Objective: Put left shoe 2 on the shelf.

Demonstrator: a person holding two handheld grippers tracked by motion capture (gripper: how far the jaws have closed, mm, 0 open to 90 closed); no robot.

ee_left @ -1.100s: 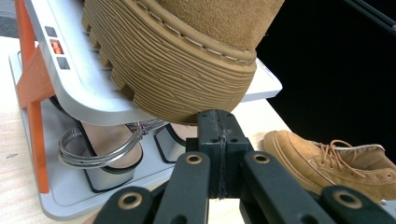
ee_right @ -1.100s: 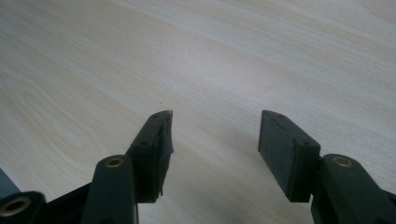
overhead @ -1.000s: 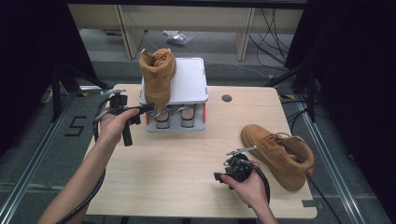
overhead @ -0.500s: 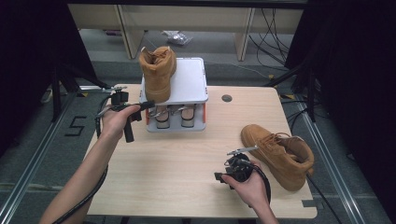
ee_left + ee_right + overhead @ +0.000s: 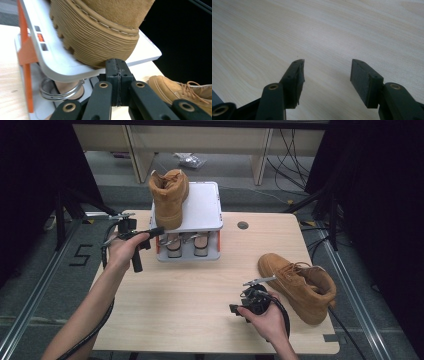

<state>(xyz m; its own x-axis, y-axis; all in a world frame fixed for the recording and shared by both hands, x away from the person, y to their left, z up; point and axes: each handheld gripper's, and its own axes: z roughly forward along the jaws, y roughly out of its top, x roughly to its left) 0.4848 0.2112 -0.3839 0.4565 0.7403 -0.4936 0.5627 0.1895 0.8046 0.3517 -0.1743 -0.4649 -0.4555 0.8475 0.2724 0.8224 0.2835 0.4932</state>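
Observation:
A tan boot (image 5: 167, 195) stands upright on the top shelf of a white rack (image 5: 202, 207) with orange sides, at the back of the table. My left gripper (image 5: 154, 230) is shut with nothing between its jaws. Its tips (image 5: 116, 65) sit against the boot's ribbed sole (image 5: 100, 40), just above the shelf edge (image 5: 57, 63). A second tan boot (image 5: 297, 285) lies on the table at the right, also seen past the left jaws (image 5: 175, 88). My right gripper (image 5: 241, 307) hangs open over bare tabletop (image 5: 327, 72), left of that boot, holding nothing.
Under the rack's top shelf stand two beige shoe forms (image 5: 175, 245) with metal rings. A round cable hole (image 5: 243, 225) is in the table behind the second boot. The wooden tabletop (image 5: 190, 295) stretches between the two hands. Cables lie on the floor beyond.

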